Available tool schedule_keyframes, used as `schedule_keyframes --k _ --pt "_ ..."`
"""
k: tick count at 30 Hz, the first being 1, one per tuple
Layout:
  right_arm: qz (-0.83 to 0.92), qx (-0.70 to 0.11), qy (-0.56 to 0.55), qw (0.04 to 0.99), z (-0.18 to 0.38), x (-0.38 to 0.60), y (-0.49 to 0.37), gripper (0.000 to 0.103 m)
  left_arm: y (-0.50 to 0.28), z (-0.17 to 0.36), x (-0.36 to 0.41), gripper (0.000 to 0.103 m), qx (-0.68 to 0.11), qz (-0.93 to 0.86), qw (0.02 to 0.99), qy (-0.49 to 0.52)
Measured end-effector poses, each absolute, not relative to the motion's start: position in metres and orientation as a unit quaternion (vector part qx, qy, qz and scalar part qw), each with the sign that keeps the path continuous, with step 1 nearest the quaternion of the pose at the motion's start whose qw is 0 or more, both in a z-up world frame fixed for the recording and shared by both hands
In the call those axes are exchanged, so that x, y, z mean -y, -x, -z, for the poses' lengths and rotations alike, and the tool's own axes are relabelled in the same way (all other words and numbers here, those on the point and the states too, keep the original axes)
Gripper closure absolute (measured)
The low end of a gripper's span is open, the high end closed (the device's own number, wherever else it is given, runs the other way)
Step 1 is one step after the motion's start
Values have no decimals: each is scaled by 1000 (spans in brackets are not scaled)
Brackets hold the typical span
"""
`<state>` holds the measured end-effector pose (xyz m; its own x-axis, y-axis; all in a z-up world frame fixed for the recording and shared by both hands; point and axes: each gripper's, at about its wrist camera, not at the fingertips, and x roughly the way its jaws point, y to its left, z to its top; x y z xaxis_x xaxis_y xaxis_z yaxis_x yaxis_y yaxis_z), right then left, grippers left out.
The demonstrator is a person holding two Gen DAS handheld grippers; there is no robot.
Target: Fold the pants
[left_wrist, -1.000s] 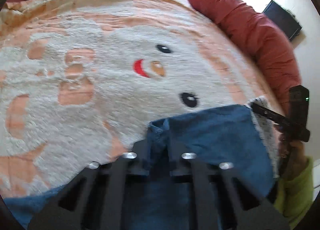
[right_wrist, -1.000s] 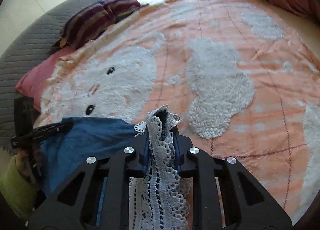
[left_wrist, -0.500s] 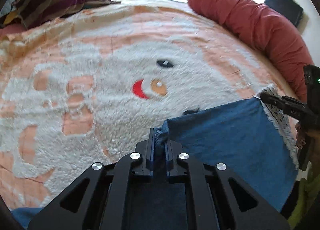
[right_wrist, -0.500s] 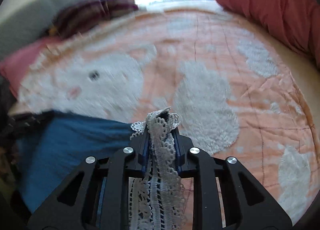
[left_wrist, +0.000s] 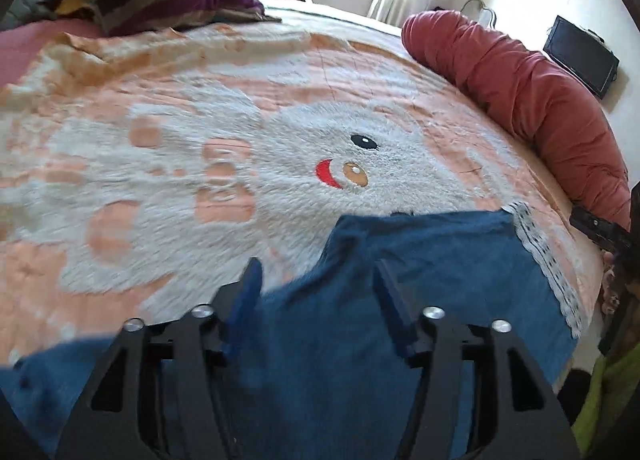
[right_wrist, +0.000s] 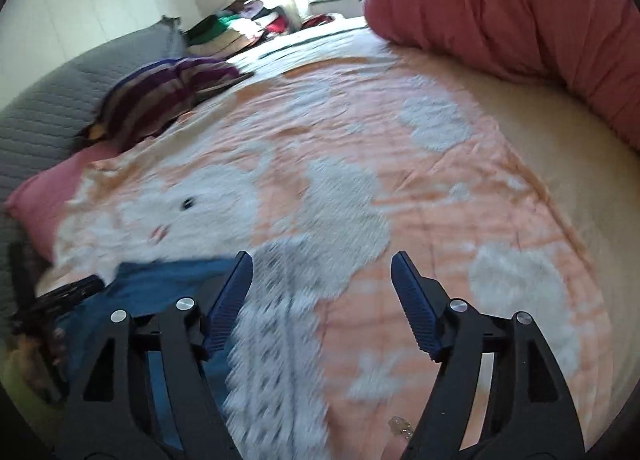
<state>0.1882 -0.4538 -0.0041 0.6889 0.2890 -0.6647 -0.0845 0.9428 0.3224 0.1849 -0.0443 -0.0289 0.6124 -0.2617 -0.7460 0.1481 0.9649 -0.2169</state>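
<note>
Pants (left_wrist: 420,292) just got let go: left gripper (left_wrist: 318,280) and right gripper (right_wrist: 322,280) have both just been opening, jaws now wide apart with nothing pinched. Denim lies flat on the blanket (left_wrist: 160,140), bottom centre, lace hem (right_wrist: 280,340) below the right one. Looks like one fold is laid; more probably left.

No text, label, brand, number or sign can be read in either view. The blanket (left_wrist: 280,132) carries only a picture, a cartoon face with dark eyes and a red mouth at the middle of the left wrist frame, and no lettering. The dark screen (left_wrist: 580,56) on the wall at the upper right of that frame shows nothing legible.
</note>
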Motion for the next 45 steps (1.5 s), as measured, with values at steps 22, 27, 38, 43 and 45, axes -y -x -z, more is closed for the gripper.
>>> schedule_keyframes --k 22,27,38,43,45 --pt "-163 -525 -61 833 50 412 -128 66 -73 29 -45 43 -435 -55 898 -21" --pt "-149 -514 45 844 40 386 -113 81 -71 31 -54 43 -440 -53 896 -16" --pt "-100 -516 26 850 43 396 -108 50 -69 31 -52 44 -431 -45 901 -13" --pt "-75 -467 24 881 15 398 -86 39 -54 3 -49 42 -402 -23 915 19" --pt "-80 -434 16 897 -1 391 -77 35 -49 -8 -40 42 -385 -15 923 11"
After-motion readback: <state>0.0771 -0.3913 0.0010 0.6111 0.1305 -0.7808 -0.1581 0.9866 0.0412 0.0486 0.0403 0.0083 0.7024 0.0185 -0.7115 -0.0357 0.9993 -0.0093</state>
